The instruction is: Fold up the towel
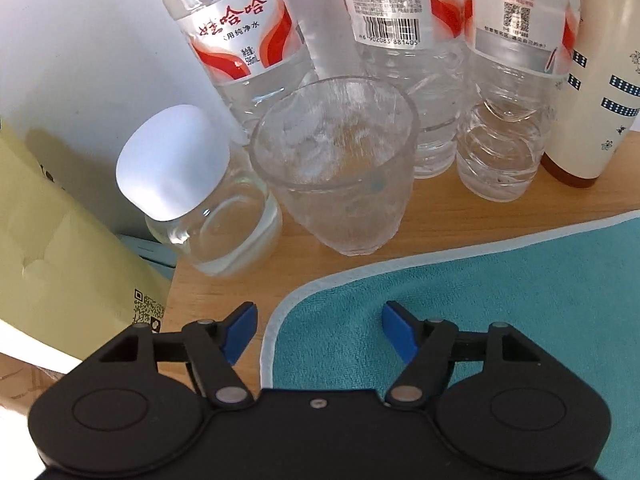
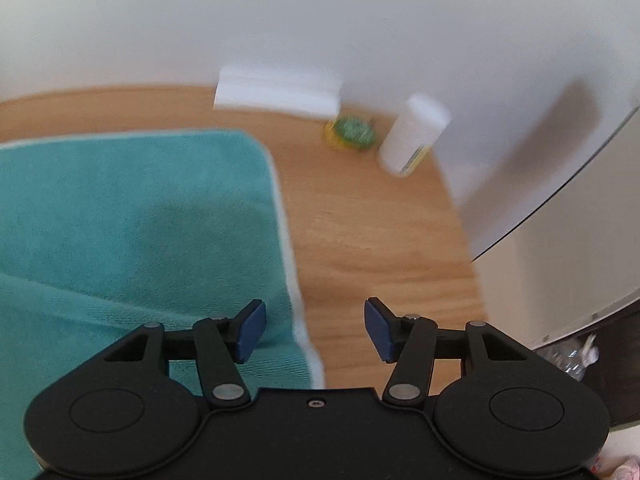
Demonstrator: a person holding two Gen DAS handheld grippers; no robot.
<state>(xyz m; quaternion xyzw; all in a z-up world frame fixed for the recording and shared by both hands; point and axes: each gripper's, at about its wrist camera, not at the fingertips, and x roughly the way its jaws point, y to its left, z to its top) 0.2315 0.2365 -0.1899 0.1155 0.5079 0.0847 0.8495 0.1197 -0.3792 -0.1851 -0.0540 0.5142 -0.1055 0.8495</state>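
Now | left gripper (image 1: 319,330) spread wide above teal towel (image 1: 500,320) corner | right gripper (image 2: 315,330) spread, straddling towel's right edge, seemingly not touching (view blurred) | towel flat on wooden table (image 2: 380,232) | glass cup (image 1: 336,164) just beyond towel

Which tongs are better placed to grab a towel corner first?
Probably the left tongs: open, straddling the towel at its rounded corner. The right tongs are open over a side edge, farther from any corner.
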